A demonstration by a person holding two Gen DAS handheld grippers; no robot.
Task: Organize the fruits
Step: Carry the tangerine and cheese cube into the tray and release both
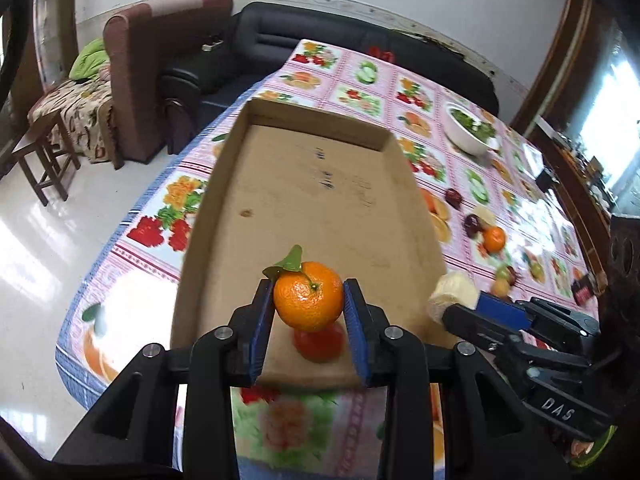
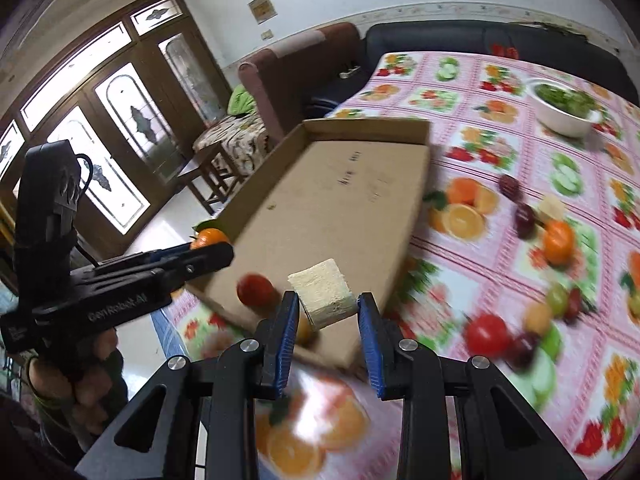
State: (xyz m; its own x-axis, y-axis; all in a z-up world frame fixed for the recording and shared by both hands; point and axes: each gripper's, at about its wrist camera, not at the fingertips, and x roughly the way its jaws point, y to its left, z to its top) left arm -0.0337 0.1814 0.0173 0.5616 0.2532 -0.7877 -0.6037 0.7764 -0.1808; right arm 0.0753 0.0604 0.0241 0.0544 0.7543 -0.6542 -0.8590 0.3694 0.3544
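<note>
On right tool [image 1: 472,304]: "DAS"; left tool [image 2: 216,250]: "GenRobot.AI".

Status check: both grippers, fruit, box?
Left hand-held gripper shut on orange, above cardboard box. Right hand-held gripper shut on pale wedge at the box's near corner. Red fruit already in box. More fruit on the table.

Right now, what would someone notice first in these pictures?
A bright orange with a green leaf, pinched in the left tongs over the near end of a cardboard tray. Beside it, the right tongs grip a pale yellow block; a red tomato sits in the tray.
</note>
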